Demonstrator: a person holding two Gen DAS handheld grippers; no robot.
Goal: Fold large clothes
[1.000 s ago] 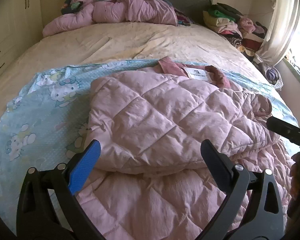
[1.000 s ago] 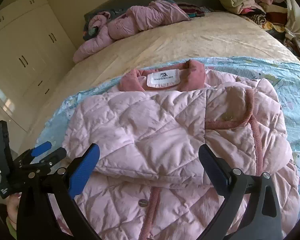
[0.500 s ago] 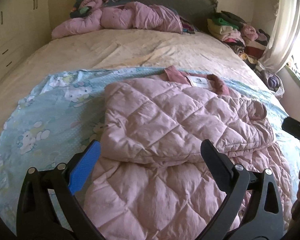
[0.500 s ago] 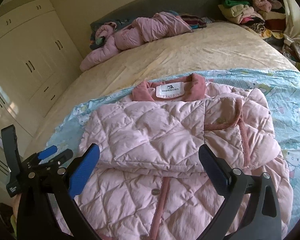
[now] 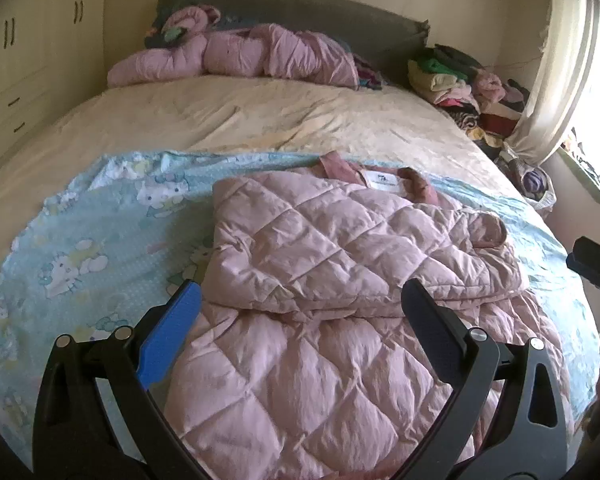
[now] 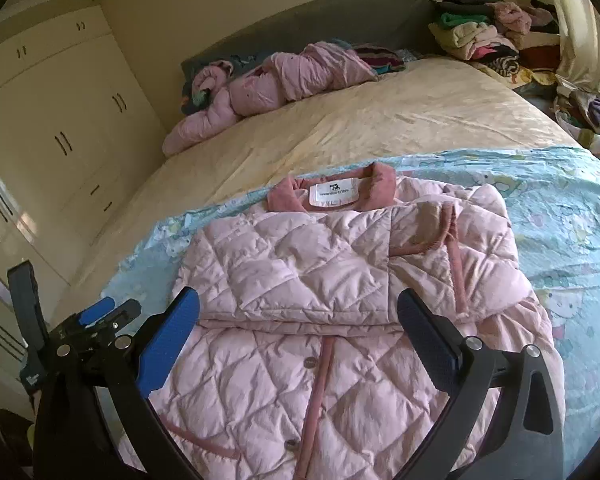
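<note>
So on my end both grippers are hanging above the bed (image 5: 260, 120) with nothing in them. Left gripper (image 5: 300, 308) has its jaws spread wide, and the pink quilted jacket (image 5: 340, 260) sits right between and just past them on the blue cartoon sheet (image 5: 100, 240). Right gripper (image 6: 298, 312) is the same deal, jaws wide apart and empty, jacket straight ahead, sleeves folded across the front, collar (image 6: 332, 194) at the far end.
</note>
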